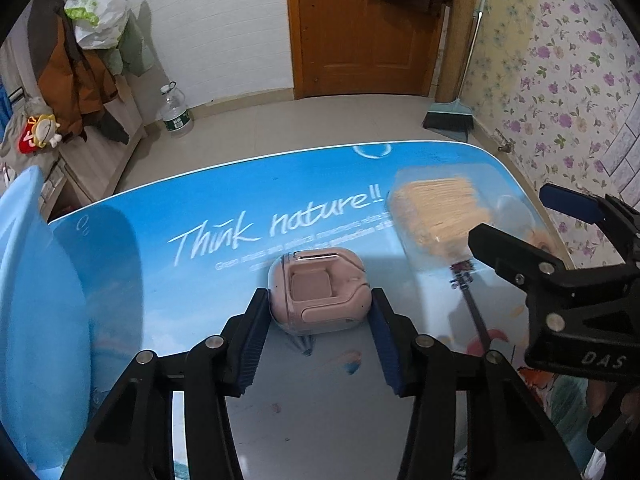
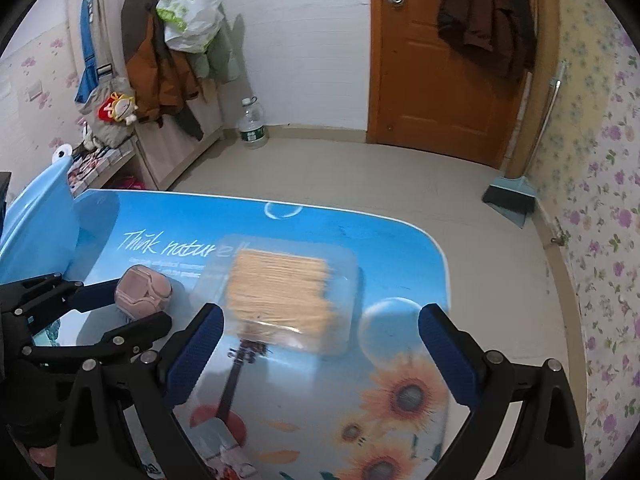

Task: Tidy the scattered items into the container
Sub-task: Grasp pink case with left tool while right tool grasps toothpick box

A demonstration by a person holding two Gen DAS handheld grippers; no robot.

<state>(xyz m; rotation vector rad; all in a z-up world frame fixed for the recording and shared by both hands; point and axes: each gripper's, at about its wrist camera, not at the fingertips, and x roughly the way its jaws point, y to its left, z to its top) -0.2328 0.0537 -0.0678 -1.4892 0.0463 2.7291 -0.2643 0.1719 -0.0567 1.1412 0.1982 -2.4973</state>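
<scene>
Where the left tool [image 1: 318,312] reaches down to the printed blue tabletop [image 1: 224,200], its blue-padded fingers [image 1: 254,332] stand on either side of a small pink rounded plastic case [image 1: 318,296], apparently pressing its sides, though the contact is hard to confirm. The right tool [image 2: 320,344] hangs with its jaws spread wide and nothing between them, just short of a clear plastic box of pale wooden sticks [image 2: 280,292], blurred in both views. The light-blue plastic container [image 1: 36,300] stands at the tabletop's left edge, beside the left tool.
</scene>
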